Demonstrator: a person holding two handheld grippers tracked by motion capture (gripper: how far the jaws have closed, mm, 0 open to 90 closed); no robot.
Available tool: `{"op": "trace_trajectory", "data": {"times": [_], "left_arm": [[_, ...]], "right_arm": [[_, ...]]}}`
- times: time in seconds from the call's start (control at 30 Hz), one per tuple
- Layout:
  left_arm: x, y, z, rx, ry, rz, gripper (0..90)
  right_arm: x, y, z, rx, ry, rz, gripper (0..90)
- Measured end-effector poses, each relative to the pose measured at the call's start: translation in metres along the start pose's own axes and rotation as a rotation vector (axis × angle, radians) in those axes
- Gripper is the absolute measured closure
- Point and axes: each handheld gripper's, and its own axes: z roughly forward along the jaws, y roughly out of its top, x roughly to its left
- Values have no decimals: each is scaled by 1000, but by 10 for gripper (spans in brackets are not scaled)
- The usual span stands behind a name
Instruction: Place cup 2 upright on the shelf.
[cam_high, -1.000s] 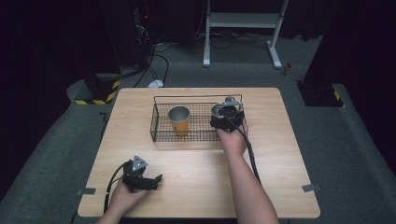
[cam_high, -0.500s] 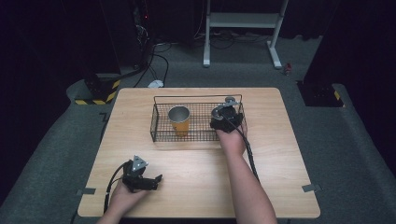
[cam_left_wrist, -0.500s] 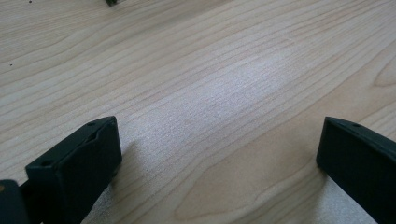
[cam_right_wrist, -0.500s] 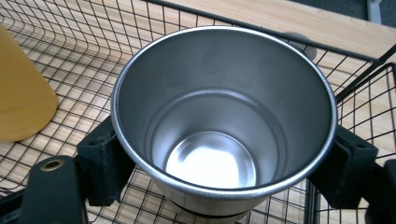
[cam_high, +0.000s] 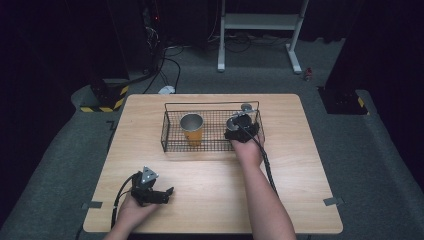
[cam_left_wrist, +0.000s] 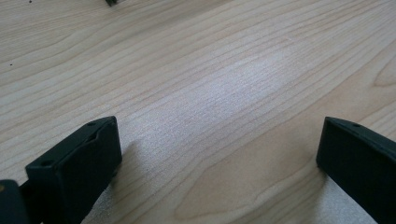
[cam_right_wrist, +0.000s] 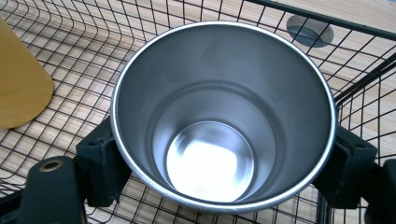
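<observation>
The steel cup (cam_right_wrist: 223, 116) stands upright and empty (its shiny bottom catches the light) at the right end of the wire basket (cam_high: 170, 131), clamped on both sides by the right gripper (cam_high: 242, 128). An orange cup (cam_high: 192, 129) stands upright farther left in the same basket.

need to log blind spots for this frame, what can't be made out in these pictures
- Steel cup, right gripper view: its outer wall and base are hidden by its own rim; whether it rests on the wire basket floor cannot be told.
- Right tongs, high view: jaws hidden under the gripper body.
- Yellow cup, right gripper view: cut off by the left edge.
- Left tongs, left gripper view: jaws cut off by the bottom edge.
</observation>
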Motion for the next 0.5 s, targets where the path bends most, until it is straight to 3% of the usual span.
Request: {"op": "trace_trajectory", "data": {"times": [0.27,0.5], "left_arm": [[0,0,0,0,0,0,3],[0,0,0,0,0,0,3]], "right_arm": [[0,0,0,3,-6,-11,175],[0,1,-1,12,-11,-11,99]]}}
